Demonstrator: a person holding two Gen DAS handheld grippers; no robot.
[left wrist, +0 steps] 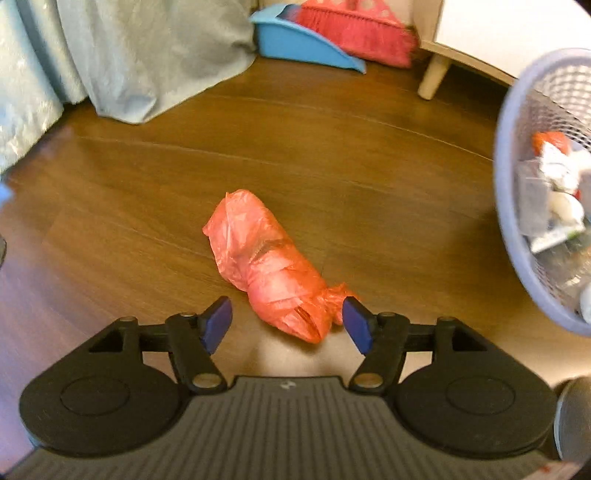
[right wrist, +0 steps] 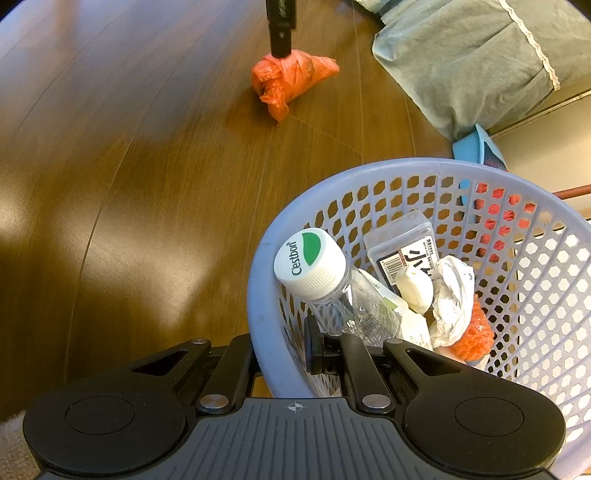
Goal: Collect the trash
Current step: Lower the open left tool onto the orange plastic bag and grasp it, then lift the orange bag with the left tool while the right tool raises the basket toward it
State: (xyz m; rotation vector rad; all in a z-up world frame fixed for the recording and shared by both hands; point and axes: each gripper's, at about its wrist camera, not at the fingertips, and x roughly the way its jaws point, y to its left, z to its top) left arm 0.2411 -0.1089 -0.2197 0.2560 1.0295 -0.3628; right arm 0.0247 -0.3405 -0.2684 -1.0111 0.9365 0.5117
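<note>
On the wooden floor (left wrist: 332, 122), going left to right in the left wrist view: a grey-green fabric drape (left wrist: 147, 55) hangs down to the boards at the far left, a blue dustpan (left wrist: 295, 44) with a red broom (left wrist: 354, 33) lies at the far edge, and the lilac mesh basket (left wrist: 506, 206) stands tilted at the right.

Between them, on open boards, lies the task's thing, a crumpled orange plastic bag (left wrist: 258, 254). The left gripper (left wrist: 288, 321) points steeply down at it with its jaws standing fairly wide, its blue pads (left wrist: 216, 325) flanking the bag's knotted near end without pressing on it; nothing is held.

The right gripper (right wrist: 317, 349) is closed on the near rim of the basket (right wrist: 266, 258), holding it tilted. Inside are a clear bottle (right wrist: 332, 291) with a white cap, a flat packet, crumpled paper and something orange.

Risks, as I judge them: the film is thin and slippery, so a pinch on the loose tail alone could slip or tear, and pads coming down too steeply may scrape the floor. The basket looks quite full and tilted, so the bottle could roll out.

Room is generous: bare floor all around the bag, and a clear path rightward to the basket's rim.
</note>
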